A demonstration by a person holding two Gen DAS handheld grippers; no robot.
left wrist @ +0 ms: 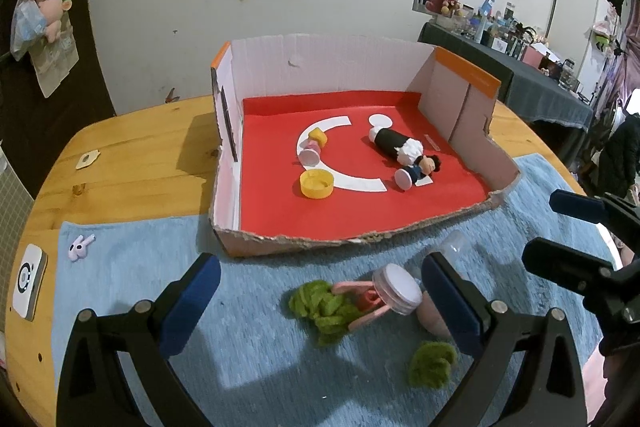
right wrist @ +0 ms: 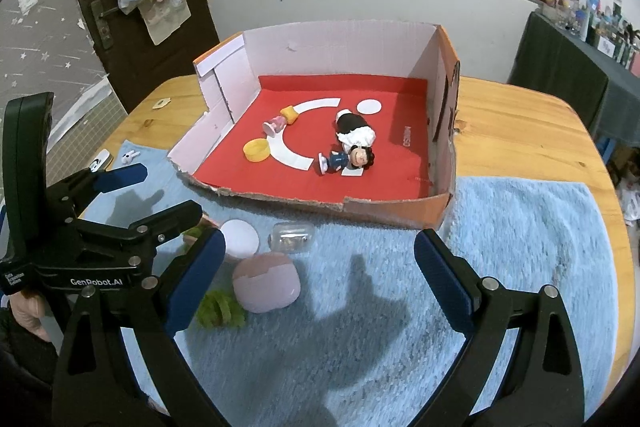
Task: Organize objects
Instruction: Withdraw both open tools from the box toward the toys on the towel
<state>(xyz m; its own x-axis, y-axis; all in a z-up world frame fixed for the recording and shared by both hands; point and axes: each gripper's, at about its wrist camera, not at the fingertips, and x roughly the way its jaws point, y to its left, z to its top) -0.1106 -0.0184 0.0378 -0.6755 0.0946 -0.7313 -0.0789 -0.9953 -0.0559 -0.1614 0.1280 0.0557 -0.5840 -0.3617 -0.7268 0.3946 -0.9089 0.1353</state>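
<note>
box on the table, towel before it

the box (left wrist: 460, 99) sits at 12 o'clock on the table (left wrist: 132, 163); in it a cap (left wrist: 317, 183) lies at 9, two dolls (left wrist: 404, 151) at 3. on the towel (left wrist: 256, 347) at 6 lies a third doll (left wrist: 360, 301), earbuds (left wrist: 80, 247) at 9.

towel (left wrist: 248, 359): fuzzy cloth | box (left wrist: 320, 67): matt cardboard (torn edge) | table (left wrist: 132, 163): smooth wood

A green-haired doll (left wrist: 360, 303), pink egg (right wrist: 267, 283) and clear capsule (right wrist: 292, 235) lie on the towel (right wrist: 520, 227) before the red-floored box (right wrist: 352, 183).
</note>
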